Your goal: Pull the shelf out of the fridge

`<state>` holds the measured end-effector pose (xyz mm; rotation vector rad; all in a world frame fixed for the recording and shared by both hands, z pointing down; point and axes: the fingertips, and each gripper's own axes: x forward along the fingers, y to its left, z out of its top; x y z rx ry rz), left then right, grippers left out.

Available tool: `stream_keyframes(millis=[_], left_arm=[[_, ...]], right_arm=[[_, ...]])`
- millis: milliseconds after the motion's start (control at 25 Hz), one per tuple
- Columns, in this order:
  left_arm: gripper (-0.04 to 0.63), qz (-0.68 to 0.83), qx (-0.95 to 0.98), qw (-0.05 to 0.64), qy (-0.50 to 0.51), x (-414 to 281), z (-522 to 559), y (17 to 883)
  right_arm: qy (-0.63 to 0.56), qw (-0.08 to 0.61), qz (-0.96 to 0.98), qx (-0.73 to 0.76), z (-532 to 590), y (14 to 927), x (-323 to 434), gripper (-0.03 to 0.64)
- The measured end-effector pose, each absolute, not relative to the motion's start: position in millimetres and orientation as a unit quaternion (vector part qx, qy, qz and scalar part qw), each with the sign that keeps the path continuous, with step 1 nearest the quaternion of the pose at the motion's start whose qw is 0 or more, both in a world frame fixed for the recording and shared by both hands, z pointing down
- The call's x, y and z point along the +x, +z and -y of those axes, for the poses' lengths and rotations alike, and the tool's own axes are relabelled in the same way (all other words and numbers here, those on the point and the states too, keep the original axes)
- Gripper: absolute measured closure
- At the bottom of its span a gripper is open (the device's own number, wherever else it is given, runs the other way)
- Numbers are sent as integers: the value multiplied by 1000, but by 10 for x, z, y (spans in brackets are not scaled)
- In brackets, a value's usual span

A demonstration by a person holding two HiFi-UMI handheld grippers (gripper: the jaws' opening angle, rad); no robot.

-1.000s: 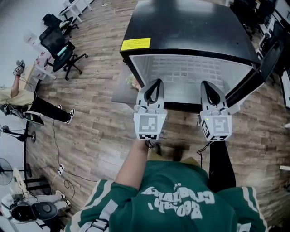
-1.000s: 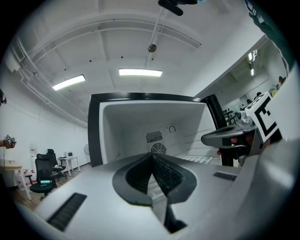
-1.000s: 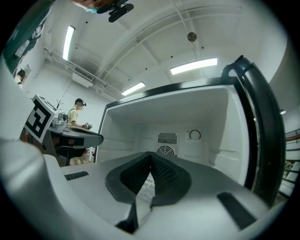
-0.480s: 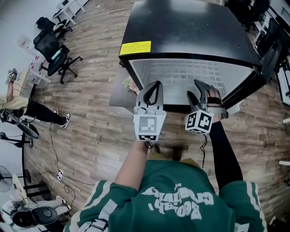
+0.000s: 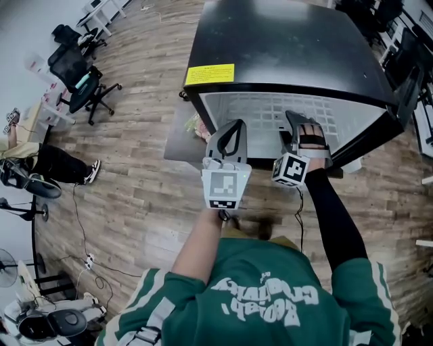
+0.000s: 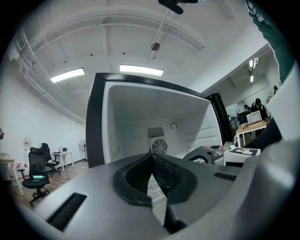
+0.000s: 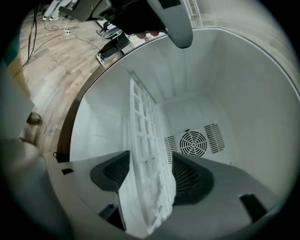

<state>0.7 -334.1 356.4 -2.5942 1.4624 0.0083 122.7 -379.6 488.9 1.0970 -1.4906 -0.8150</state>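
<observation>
We face the open fridge (image 5: 284, 40), its white shelf (image 5: 267, 108) lying inside. Our right gripper (image 5: 295, 123) has just opened wide, the shelf's front edge between its jaws. Our left gripper (image 5: 231, 130) hovers beside it, closed on nothing.

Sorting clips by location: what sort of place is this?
Likely an office or lab workspace, not a kitchen: office chairs, white desks, and cables across the wooden floor around the open fridge.

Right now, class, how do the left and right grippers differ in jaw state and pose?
The left gripper has its jaws together, empty; the right gripper has just opened its jaws, the white shelf standing between them. The left is before the fridge, the right reaches inside. Both point toward the fridge's interior.
</observation>
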Motion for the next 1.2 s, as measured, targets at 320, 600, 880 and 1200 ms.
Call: stream_keyframes(millis=[320,600,880,1200], left_arm=[[580,-479,-874,79,-4,48,3395,3613],[580,-479,-874,77,-6,38,3438,3632],[580,-480,-874,75,-7,30,3405,3650],[580,-486,-871,73,-11,-35,3359,3668]], right_arm=[[-348,558,613,439,4012,4999,1218,319],[-337,565,614,436,4228,5069,1258,376],[-395,519,573,497,4223,4951,1259,561],[-404,519,564,499,4248,4942,1274,561]])
